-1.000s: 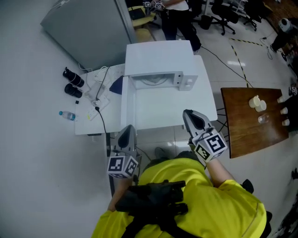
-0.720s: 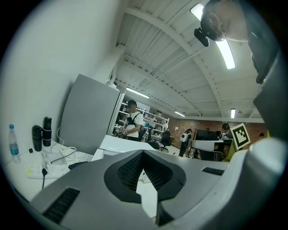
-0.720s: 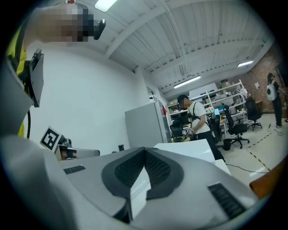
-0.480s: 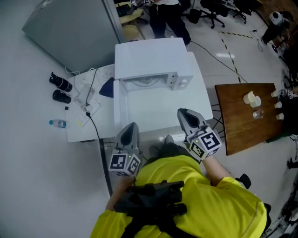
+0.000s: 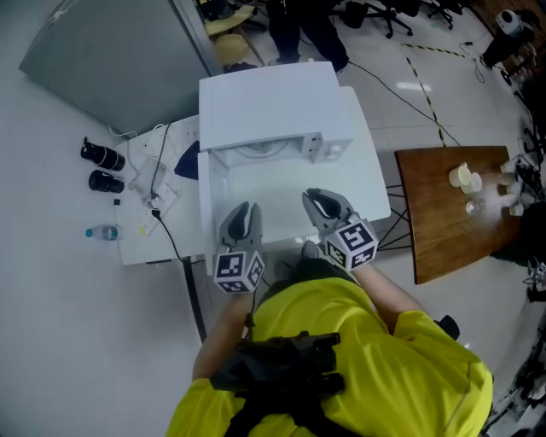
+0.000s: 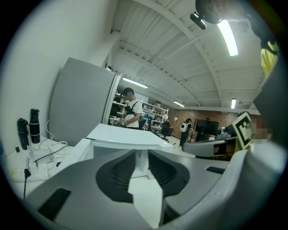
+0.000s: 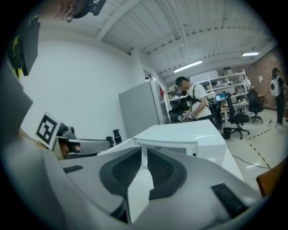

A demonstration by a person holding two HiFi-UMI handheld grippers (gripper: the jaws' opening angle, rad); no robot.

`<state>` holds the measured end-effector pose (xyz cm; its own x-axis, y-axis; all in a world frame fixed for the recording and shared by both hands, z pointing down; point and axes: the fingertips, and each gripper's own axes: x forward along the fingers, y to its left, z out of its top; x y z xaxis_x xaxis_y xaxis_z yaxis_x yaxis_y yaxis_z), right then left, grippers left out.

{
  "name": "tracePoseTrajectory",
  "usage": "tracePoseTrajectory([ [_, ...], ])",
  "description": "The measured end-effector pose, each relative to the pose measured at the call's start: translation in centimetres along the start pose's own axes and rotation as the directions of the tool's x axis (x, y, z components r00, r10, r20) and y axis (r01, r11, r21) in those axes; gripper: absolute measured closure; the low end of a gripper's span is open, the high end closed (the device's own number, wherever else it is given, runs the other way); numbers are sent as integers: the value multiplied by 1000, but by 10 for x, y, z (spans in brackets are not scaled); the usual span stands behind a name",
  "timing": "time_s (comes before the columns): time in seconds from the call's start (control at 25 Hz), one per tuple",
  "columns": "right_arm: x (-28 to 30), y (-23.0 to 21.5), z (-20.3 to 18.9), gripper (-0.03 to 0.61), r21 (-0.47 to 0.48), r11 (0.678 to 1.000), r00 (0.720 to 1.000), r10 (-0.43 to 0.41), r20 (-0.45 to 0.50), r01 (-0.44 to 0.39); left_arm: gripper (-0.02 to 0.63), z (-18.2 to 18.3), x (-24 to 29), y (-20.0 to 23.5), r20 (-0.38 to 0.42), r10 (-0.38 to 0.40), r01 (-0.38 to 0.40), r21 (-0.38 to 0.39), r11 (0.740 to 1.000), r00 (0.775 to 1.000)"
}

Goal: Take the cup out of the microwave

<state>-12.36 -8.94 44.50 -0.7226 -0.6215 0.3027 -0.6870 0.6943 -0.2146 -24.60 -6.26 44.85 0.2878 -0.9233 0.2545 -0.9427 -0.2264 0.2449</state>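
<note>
A white microwave stands on a white table, its door swung open toward me on the left. A round turntable shows in the cavity; I cannot make out a cup there. My left gripper hovers over the table's front edge beside the door. Its jaws are opening, a narrow gap shows and nothing is between them. My right gripper is level with it, jaws nearly together and empty. Both gripper views look at the microwave along the left gripper and right gripper.
Cables and a power strip, two black cylinders and a water bottle lie on the table's left part. A brown wooden table with small cups stands to the right. A grey cabinet and a person are behind.
Both grippers have moved forward and down from beside my body to above the table's front edge, closer together and nearer the microwave. The microwave has stayed in place.
</note>
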Motion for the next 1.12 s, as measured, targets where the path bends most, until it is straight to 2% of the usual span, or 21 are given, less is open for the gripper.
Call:
tracePoseTrajectory([
  [0.04,1,-3,-3,534,8,1000,1000,1,-5,-1,465,-7,14,2,-13,-4,4,11,1000,1000],
  [0.08,2,-6,-6,534,18,1000,1000,1,-11,-1,408,-13,29,6,-23,-6,6,19,1000,1000],
  [0.16,4,-13,-12,534,35,999,1000,0,-23,1,405,-24,61,15,-36,-3,4,28,1000,999],
  [0.2,4,-18,-16,534,43,999,1000,-3,-30,4,352,-32,77,20,-48,0,1,27,1000,999],
  [0.24,5,-23,-20,534,52,999,999,-6,-37,8,255,-40,95,26,-65,6,-5,23,1000,998],
  [0.28,7,-29,-23,534,64,998,999,-8,-43,11,194,-49,113,33,-82,15,-14,13,1000,997],
  [0.44,22,-48,-39,534,114,993,997,18,-69,-10,167,-84,175,64,-122,50,-54,-25,998,991],
  [0.56,33,-57,-53,534,124,991,994,58,-89,-47,167,-104,209,79,-139,68,-69,-4,998,988],
  [0.64,39,-64,-62,534,137,989,992,71,-105,-56,169,-114,230,88,-153,64,-59,40,997,986],
  [0.76,42,-71,-78,534,160,985,988,81,-135,-58,172,-131,252,103,-176,32,-7,140,990,984],
  [0.84,42,-74,-88,534,167,984,984,88,-154,-62,174,-133,265,110,-165,-4,34,177,984,986],
  [0.96,41,-74,-102,534,174,982,977,107,-182,-75,187,-130,283,114,-141,-69,97,207,974,988],
  [1.12,39,-68,-118,534,181,977,964,150,-218,-111,188,-129,299,112,-134,-142,167,206,964,981],
])
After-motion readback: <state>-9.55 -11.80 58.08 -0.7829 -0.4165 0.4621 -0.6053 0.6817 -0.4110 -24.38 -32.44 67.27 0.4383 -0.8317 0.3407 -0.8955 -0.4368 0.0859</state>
